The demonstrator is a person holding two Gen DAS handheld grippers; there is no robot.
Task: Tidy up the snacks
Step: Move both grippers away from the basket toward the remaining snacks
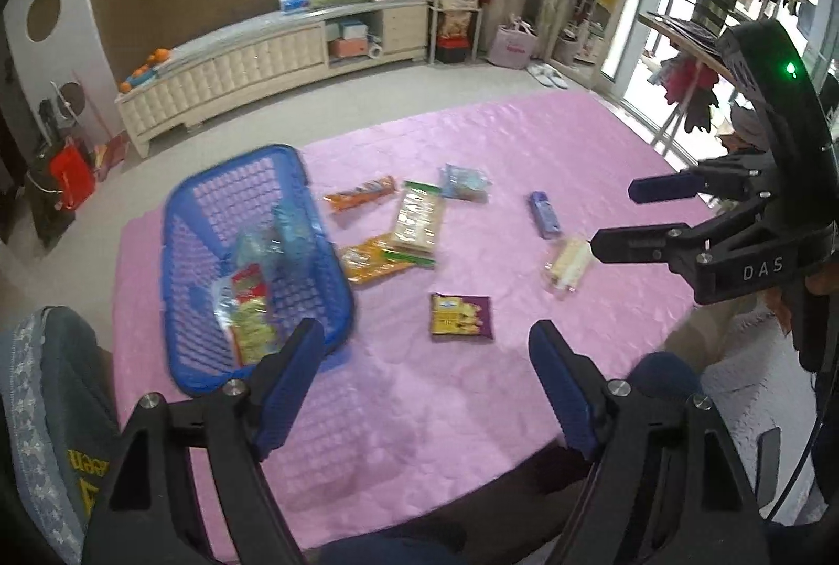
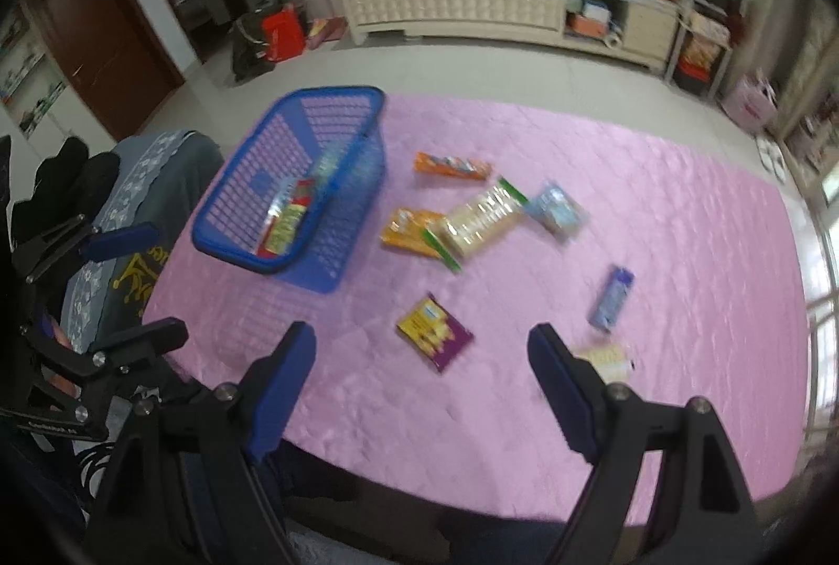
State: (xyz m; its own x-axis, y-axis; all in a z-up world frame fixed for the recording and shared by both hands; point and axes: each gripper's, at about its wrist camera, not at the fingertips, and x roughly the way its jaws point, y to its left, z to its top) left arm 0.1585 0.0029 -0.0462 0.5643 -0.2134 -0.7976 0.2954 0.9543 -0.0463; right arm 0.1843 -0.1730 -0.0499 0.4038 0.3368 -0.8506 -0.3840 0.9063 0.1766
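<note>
Both sets of jaws are spread wide with nothing between them, the left gripper [image 1: 422, 355] and the right gripper [image 2: 422, 358] each hanging over the near end of the pink-covered bench [image 1: 524, 156], neither one touching a snack yet. Progress-wise I'd call it early days: the blue basket [image 1: 335, 271] sits at the left end of the bench and already has a couple of packets in it, at least a red and yellow-green one [image 1: 251, 318] plus something in clear bluish wrap [image 1: 272, 240], though it's blurry so I can't swear to the exact count in there. Everything else is lying loose on the cloth. Counting those, I get seven: one orange stick-shaped pack [image 1: 362, 193], one long cracker sleeve with green ends [image 1: 417, 224] lying across one orange-yellow packet [image 1: 367, 258], one pale blue clear bag [image 1: 464, 182], one small blue wrapper [image 1: 544, 214], one clear pack of pale biscuits [image 1: 566, 263] just beside the right gripper's fingertips, and one purple and yellow packet [image 1: 461, 316] nearest the person. So one basket, two grippers, seven snacks to go by my reckoning, and the purple one looks like the easiest next grab since it's flat, alone and closest
</note>
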